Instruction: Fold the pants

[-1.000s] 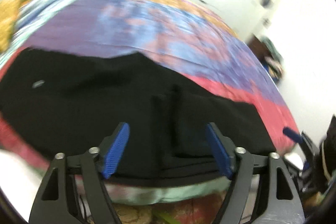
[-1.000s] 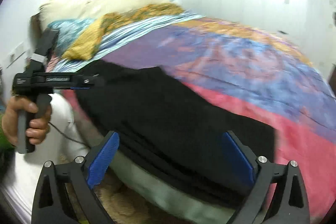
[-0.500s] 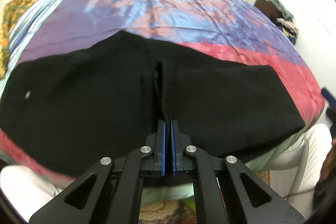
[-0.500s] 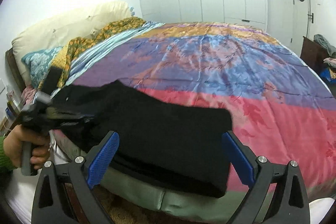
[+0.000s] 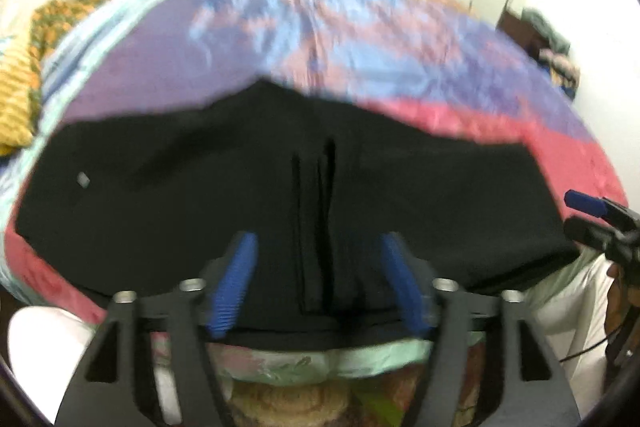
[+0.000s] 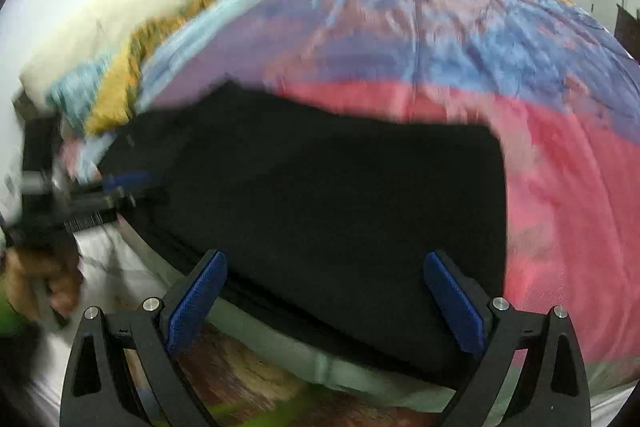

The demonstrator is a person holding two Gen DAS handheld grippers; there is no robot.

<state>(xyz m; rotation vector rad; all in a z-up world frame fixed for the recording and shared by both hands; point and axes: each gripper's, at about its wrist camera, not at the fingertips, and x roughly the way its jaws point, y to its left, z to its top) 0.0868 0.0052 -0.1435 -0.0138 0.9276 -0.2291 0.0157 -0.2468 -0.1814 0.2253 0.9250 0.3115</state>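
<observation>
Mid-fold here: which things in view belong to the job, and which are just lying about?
Job:
black pants
left gripper, open
right gripper, open

Lying about:
colourful bedspread
cream pillow
yellow patterned cloth
clothes pile

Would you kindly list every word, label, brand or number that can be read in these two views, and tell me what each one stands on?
No text can be read in either view.
Small grey tag on the black pants: at, too small and blurred to read.
Left gripper seen from the right wrist: its body is motion-blurred, so any marking is unreadable.
Bedspread: only a coloured pattern, no lettering.
</observation>
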